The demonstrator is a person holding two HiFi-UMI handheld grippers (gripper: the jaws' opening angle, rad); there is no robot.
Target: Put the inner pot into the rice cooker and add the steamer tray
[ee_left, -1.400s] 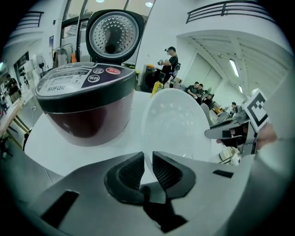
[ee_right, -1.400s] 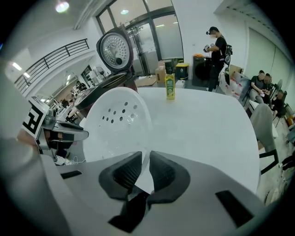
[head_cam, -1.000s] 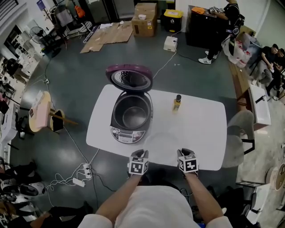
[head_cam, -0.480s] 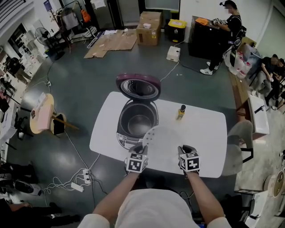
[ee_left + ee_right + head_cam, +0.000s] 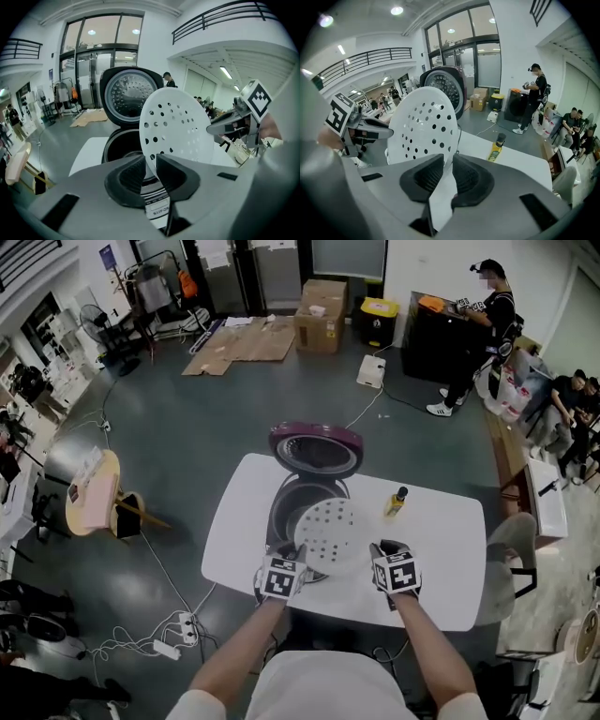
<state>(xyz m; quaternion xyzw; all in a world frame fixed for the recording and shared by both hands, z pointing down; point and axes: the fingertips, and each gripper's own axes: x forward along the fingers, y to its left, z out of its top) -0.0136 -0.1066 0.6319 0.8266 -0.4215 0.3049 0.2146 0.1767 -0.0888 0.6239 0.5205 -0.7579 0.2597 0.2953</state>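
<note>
Steamer tray white, hole-dotted; cooker lid seemingly purple.

steamer tray: matt white plastic | rice cooker lid: shiny metal | table: smooth

Bright, even indoor light from ceiling lamps; heavy fisheye bending and dark vignetted corners.
</note>
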